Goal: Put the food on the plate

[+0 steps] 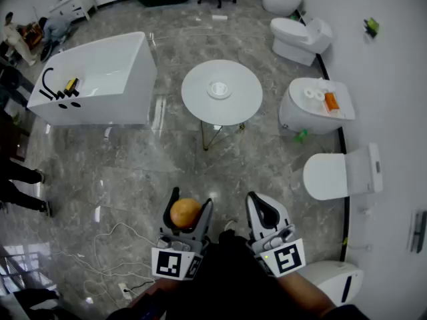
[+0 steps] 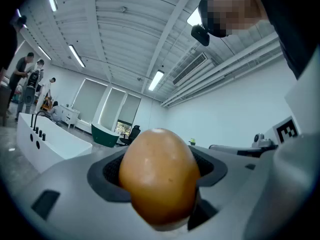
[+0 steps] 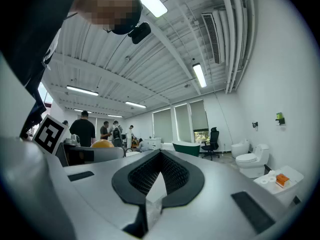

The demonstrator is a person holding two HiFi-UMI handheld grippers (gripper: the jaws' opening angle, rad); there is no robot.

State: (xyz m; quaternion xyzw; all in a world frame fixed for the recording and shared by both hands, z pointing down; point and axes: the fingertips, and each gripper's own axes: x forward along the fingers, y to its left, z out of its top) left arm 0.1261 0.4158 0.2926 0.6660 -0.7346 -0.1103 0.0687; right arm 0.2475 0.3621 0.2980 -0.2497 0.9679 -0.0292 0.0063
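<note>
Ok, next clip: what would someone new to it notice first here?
The orange-brown, egg-shaped food stands out, clamped in the left gripper low in the head view and filling the left gripper view. Ahead stands a round white table with a small plate at its middle. A white bathtub sits to the left and toilets line the right wall.

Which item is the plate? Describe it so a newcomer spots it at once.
In the head view, find the white bathtub at the left; to its right stands a round white table on thin legs. The plate is the small round white dish at the tabletop's middle. It alone lies on that table, and is far smaller than the toilets nearby.
</note>
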